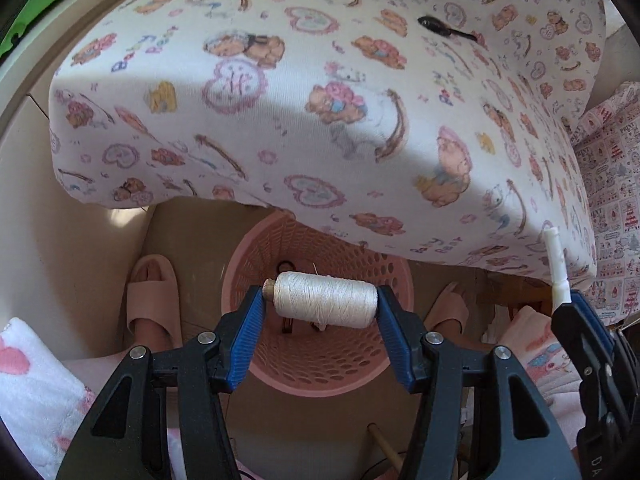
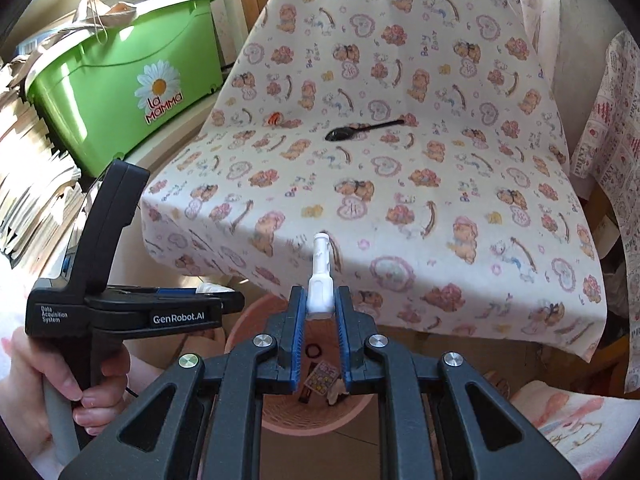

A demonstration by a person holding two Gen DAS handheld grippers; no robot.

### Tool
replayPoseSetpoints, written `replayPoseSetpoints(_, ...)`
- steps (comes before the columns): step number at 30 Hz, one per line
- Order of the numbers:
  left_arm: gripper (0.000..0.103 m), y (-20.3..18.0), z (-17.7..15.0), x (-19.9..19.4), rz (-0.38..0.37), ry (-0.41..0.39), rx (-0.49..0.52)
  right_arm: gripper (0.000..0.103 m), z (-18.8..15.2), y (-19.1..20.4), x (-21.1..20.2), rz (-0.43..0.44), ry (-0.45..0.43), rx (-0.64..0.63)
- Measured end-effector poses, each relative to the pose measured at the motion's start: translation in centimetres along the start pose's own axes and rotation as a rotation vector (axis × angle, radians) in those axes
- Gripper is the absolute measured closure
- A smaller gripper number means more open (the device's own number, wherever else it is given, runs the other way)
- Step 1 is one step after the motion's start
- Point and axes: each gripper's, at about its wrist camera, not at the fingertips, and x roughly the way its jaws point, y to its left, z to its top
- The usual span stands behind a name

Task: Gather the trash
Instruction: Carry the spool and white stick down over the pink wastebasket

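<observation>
My left gripper (image 1: 322, 306) is shut on a spool of cream thread (image 1: 326, 299), gripped end to end and held right above the pink perforated basket (image 1: 320, 364). My right gripper (image 2: 320, 312) is shut on a white plastic tube-like piece (image 2: 320, 276), which points up over the same pink basket (image 2: 248, 320). That right gripper with its white piece (image 1: 558, 264) also shows at the right edge of the left wrist view. A black plastic spoon (image 2: 362, 130) and a small orange scrap (image 2: 275, 119) lie on the bear-print cloth (image 2: 400, 200). Bits of trash lie in the basket's bottom.
A person's feet in pink slippers (image 1: 154, 300) stand either side of the basket, under the cloth-covered seat's edge. A green plastic tub (image 2: 120, 92) and stacked papers (image 2: 32, 152) sit at the left. A hand (image 2: 92, 384) holds the left gripper's handle.
</observation>
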Motion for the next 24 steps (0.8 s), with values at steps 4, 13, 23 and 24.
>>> replayPoseSetpoints(4,0.048,-0.4,-0.6,2.2,0.028,0.076,0.023,0.087,-1.3,-0.5,3.1,-0.036,0.109,0.007)
replayPoseSetpoints(13,0.048,0.0,-1.3,6.9,0.056,0.188,-0.005,0.087,-3.9,-1.4,9.9,-0.065,0.270,0.064)
replayPoseSetpoints(23,0.048,2.9,-1.1,11.8,0.026,0.310,-0.125,0.087,-6.2,0.2,15.4,-0.120,0.357,-0.015)
replayPoseSetpoints(24,0.048,2.9,-1.2,12.3,0.041,0.306,-0.118,0.087,-6.4,0.2,15.8,-0.112,0.365,-0.003)
